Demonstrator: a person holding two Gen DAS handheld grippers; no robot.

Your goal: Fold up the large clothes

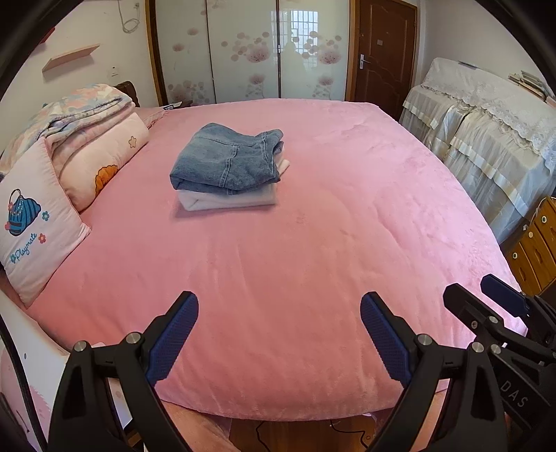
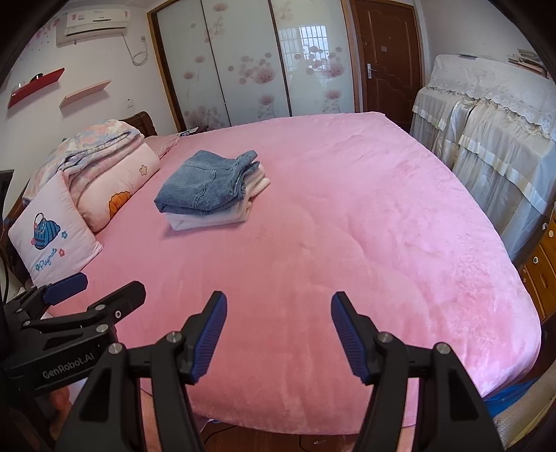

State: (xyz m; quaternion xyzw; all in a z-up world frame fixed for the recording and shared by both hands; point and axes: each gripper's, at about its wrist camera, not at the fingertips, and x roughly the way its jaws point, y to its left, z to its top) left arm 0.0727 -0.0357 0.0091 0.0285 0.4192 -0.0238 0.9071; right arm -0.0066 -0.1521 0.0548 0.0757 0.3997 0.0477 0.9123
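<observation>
Left gripper (image 1: 279, 314): jaws spread wide, nothing between the blue pads, hanging over the near edge of the pink bed (image 1: 312, 243), touching no cloth. Right gripper (image 2: 279, 314): jaws likewise released and wide, empty, over the same near edge, just beside the left one.

Folded jeans (image 1: 226, 160) resting on top of a folded white garment (image 1: 229, 201), left of the bed's middle, well apart from both grippers. Further left, a pillow (image 1: 34, 222) and a folded quilt (image 1: 90, 118).

Left wrist view only: right gripper at the lower right corner, floor and a cable under the bed edge. Right wrist view only: air conditioner (image 2: 93, 26), red shelf (image 2: 34, 87), left gripper at the lower left.
</observation>
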